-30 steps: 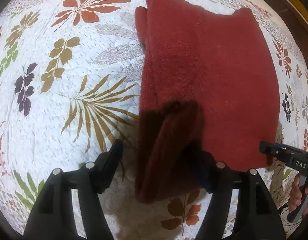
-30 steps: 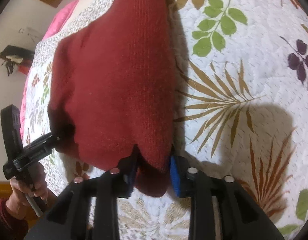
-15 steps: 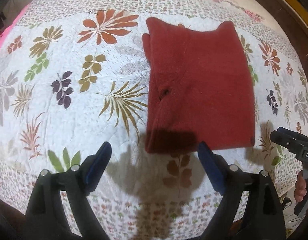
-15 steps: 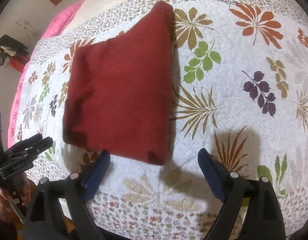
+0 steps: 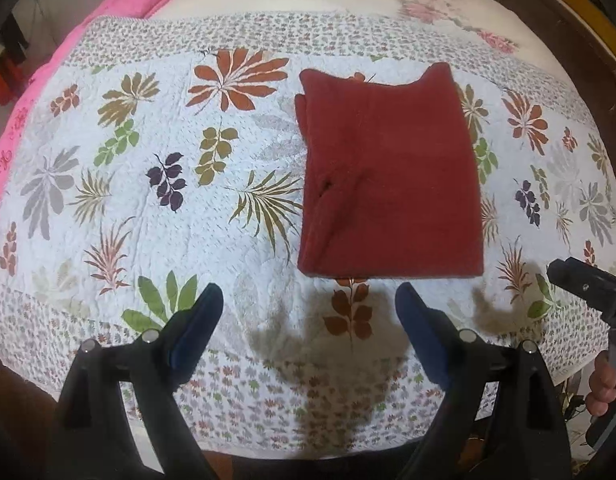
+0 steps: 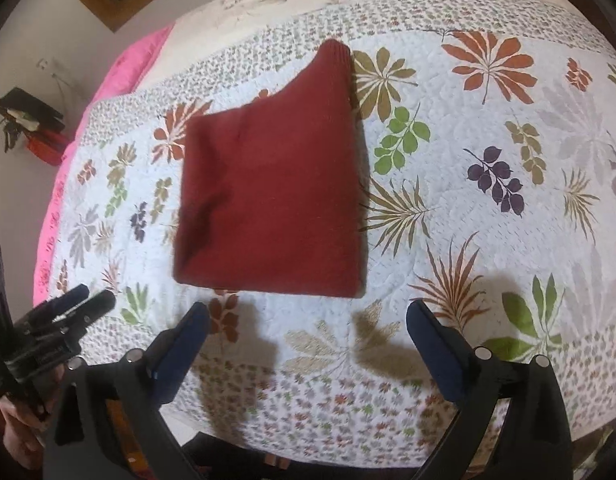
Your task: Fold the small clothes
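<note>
Since a second ago both grippers have let go of the red garment (image 5: pixel 387 172) and drawn back toward the near edge of the bed: the left gripper (image 5: pixel 308 320) then had a corner fold between its fingers and the right gripper (image 6: pixel 306 336) was pinched on the hem. Now both sets of jaws stand wide apart with nothing between them, well clear of the cloth.

The garment lies folded into a rough rectangle on the floral quilt (image 5: pixel 148 200), right of centre in the left view, with its near edge facing the grippers.

The risk, as I judge it, is the left side of the fold. A small gap and puckered ridge show there (a tucked sleeve, perhaps), and that layer could spring open or slide out if the stack is lifted by one edge or nudged.

How many layers lie underneath cannot be told. The far corner rises to a ribbed point whose identity is unclear. The hand (image 5: pixel 601 388) holding the right gripper is cut off at the frame edge.
</note>
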A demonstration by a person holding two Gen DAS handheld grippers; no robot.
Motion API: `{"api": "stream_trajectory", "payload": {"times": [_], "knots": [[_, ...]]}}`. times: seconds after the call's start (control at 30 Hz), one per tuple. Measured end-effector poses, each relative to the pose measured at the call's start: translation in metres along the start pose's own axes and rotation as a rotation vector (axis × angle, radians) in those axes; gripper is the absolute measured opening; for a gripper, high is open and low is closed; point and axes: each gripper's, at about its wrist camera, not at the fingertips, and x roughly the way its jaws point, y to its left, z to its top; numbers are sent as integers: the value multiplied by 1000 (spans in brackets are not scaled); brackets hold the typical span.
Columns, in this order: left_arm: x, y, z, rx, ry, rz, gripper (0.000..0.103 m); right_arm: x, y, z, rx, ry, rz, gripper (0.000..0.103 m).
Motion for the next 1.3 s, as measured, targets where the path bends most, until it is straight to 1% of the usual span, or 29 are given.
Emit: {"api": "stream_trajectory", "payload": {"times": [0.07, 0.2, 0.33, 0.5, 0.6, 0.8, 1.0, 1.3], "knots": [[-9, -1, -1, 1, -13, 10, 88, -9, 3, -1, 3, -5, 6, 99], [-22, -3, -2, -5, -24, 28, 88, -20, 13, -4, -30, -12, -41, 99], [-34, -4, -5, -7, -25, 31, 88, -29, 24, -9, -64, -10, -56, 99], [-50, -7, -9, -2, -42, 53, 88, -42, 40, -19, -123, -29, -120, 99], [-61, -6, -10, -1, -58, 66, 88, -50, 45, -22, -135, -42, -126, 99], [-81, -5, -16, 9, -86, 120, 89, -58, 51, -26, -139, -55, -148, 99], [-90, -5, -18, 10, -96, 137, 90, -59, 55, -29, -142, -56, -169, 99], [-92, -4, -21, 2, -96, 145, 90, -58, 58, -32, -143, -46, -173, 99]]}}
